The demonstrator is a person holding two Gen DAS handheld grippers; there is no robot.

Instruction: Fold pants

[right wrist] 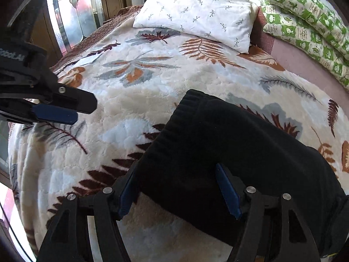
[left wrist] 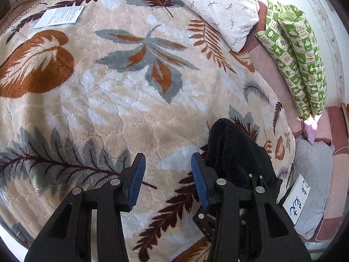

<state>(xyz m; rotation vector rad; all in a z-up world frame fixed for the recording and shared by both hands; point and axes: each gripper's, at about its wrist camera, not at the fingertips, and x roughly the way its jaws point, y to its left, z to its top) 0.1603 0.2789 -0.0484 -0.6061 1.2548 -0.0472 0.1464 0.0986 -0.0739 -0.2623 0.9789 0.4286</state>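
Observation:
The black pants (right wrist: pixel 218 148) lie folded in a thick bundle on the leaf-patterned blanket (right wrist: pixel 135 100), ribbed end toward the pillows. My right gripper (right wrist: pixel 175 174) stands open low over the bundle's near end, with black cloth between its blue pads (right wrist: pixel 228 191), which do not press on it. My left gripper (left wrist: pixel 168 161) is open over bare blanket with nothing between its fingers. The pants (left wrist: pixel 235 150) lie just to its right. In the right wrist view the left gripper (right wrist: pixel 65 111) hangs apart at the left, above the blanket.
A white sprigged pillow (right wrist: pixel 196 15) and green patterned pillows (right wrist: pixel 309 17) lie at the head of the bed. A printed leaflet (left wrist: pixel 59 16) rests far left on the blanket. A handwritten card (left wrist: pixel 296 198) sits on a grey cushion (left wrist: pixel 314 170). A window (right wrist: pixel 72 11) stands behind.

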